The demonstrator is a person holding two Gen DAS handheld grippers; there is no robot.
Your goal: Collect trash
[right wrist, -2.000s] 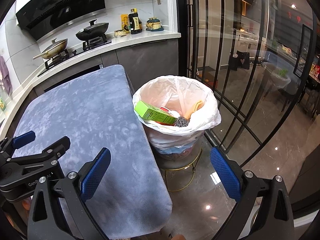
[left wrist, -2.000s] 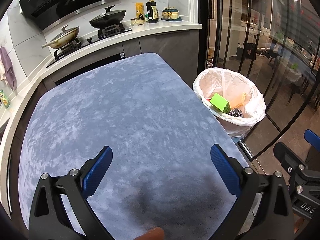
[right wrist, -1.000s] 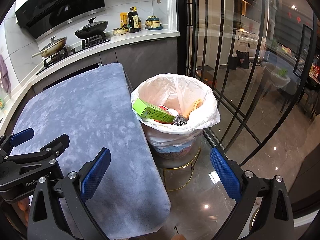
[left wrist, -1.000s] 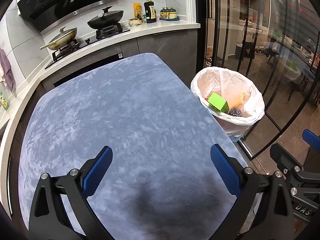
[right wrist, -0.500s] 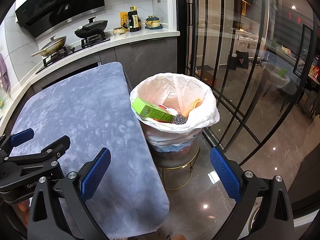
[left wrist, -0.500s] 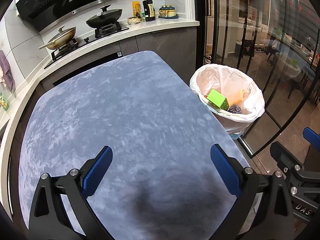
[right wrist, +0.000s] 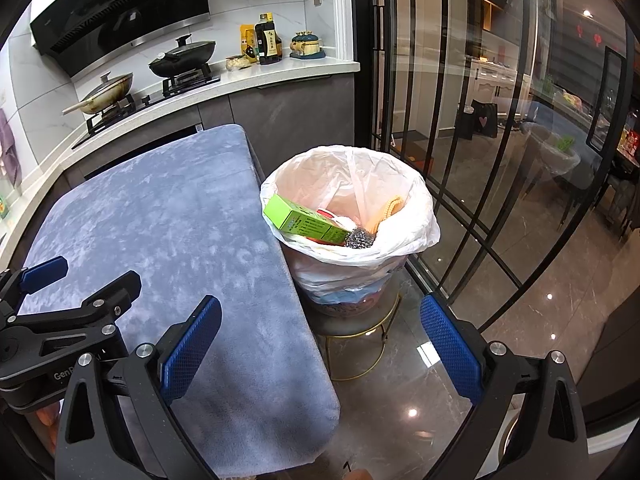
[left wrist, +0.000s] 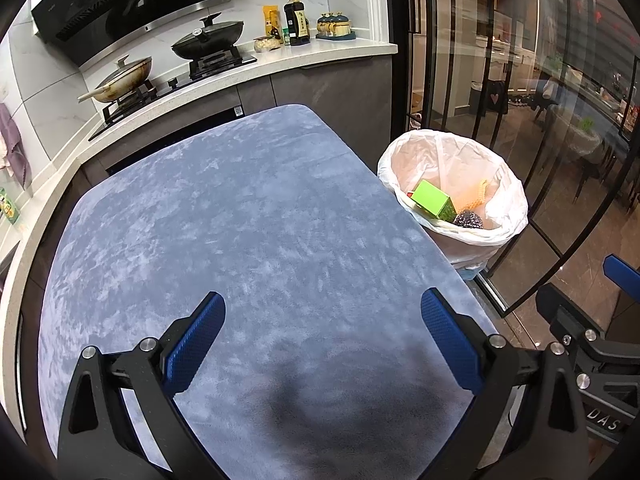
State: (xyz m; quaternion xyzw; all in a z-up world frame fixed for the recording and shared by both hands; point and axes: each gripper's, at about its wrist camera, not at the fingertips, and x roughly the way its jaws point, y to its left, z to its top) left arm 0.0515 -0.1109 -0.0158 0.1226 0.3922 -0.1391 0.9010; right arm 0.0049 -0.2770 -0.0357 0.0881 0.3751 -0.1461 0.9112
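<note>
Over the table, left wrist view: the left gripper [left wrist: 322, 338] is held above the blue-grey cloth of the table [left wrist: 248, 216], jaws spread wide, nothing between them.
Table surface: no loose trash is seen on the cloth anywhere in this view.
Bin: the trash bin [left wrist: 508, 184], lined with a white bag, is seen at about 2 o'clock from the jaws, just beside the table's right edge and lower than its top.
Trash: a green box [left wrist: 432, 200], a metal scourer [left wrist: 468, 219] and a yellow strip of netting [left wrist: 478, 196] are already lying inside the bag.
Neighbour: part of the right gripper's frame is seen at 4 o'clock, off the table edge.

Beside the table, right wrist view: the right gripper [right wrist: 320, 338] is held over the table's right edge and the floor, jaws spread wide and empty.
Bin: the bin is seen at 12 o'clock, straight ahead of the jaws, standing on a small gold-legged stool [right wrist: 360, 330].
Box axis: the green box's long axis is laid from 10 o'clock to 4 o'clock, one end propped on the bin's near-left rim, the other touching the scourer.
Nearer arm: the right gripper is judged nearer the bin; the left is set over the middle of the table.
Progress: collection is judged finished or nearly so, since nothing to pick is shown on the cloth.
Counter: pans [right wrist: 182, 58] and bottles [right wrist: 266, 40] are seen at the back, well apart from the task.
</note>
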